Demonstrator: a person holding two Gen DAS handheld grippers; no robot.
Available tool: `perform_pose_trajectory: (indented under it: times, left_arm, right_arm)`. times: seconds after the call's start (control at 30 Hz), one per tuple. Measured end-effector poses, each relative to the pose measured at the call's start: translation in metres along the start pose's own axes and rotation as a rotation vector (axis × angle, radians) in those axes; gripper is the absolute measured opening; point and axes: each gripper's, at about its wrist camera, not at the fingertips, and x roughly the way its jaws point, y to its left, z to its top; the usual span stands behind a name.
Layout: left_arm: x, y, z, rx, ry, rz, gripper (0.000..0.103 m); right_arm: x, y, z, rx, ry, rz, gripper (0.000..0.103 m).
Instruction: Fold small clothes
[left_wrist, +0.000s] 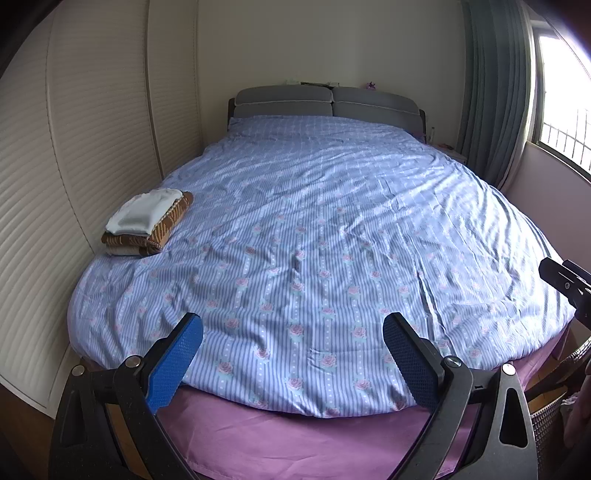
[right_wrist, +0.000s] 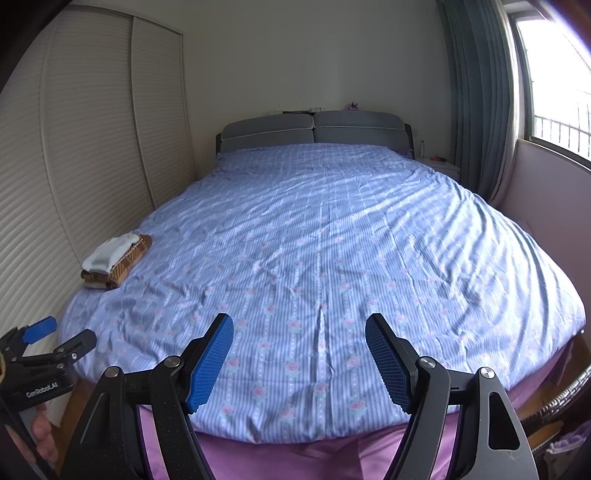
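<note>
Two blue-padded fingers of the left tool (left_wrist: 293, 334) stand wide apart over the bed (left_wrist: 314, 221), gripping nothing; a stack of folded clothes (left_wrist: 147, 223) lies at its left edge. From the right wrist, the right tool (right_wrist: 299, 336) likewise gapes empty, the stack (right_wrist: 116, 260) far left beside the closet doors (right_wrist: 74, 166).

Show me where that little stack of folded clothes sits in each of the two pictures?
Left wrist view: the stack of folded clothes lies at the left edge of the bed, white piece on top, brown striped piece beneath.
Right wrist view: the same stack sits at the left edge, smaller and further left in the picture.
Shared landmark: the grey headboard at the far end of the bed.
</note>
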Motion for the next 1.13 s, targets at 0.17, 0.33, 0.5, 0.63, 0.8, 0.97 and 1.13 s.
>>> perform_pose_trajectory:
  times: [0.17,0.33,0.5,0.63,0.8,0.97,1.13]
  left_arm:
    - [-0.0002,-0.0001,0.001,0.002,0.0,-0.002,0.099]
    - [0.0001,0.0008,-0.0009,0.0,-0.001,0.004,0.099]
    - [0.0012,0.002,-0.0012,0.0,0.006,0.008,0.1]
    - [0.0025,0.0033,-0.0014,-0.003,0.011,0.01,0.099]
    - [0.0032,0.0024,-0.0018,0.003,0.011,0.013,0.099]
    - [0.0044,0.0019,-0.0025,0.009,0.008,0.016,0.1]
    - [0.0056,0.0006,-0.0023,0.013,0.014,0.013,0.1]
  right_arm:
    - [0.0,0.0005,-0.0003,0.001,-0.001,-0.001,0.075]
    - [0.0007,-0.0008,-0.0001,-0.001,-0.001,0.0,0.075]
    - [0.001,-0.0006,-0.0008,0.0,0.002,0.001,0.075]
    - [0.001,-0.0001,-0.0012,0.001,0.002,0.0,0.075]
    - [0.0029,-0.0006,-0.0034,0.007,0.007,0.004,0.075]
    - [0.0042,-0.002,-0.0047,0.013,0.0,0.002,0.075]
    - [0.0093,-0.0017,-0.0073,0.012,0.015,0.003,0.075]
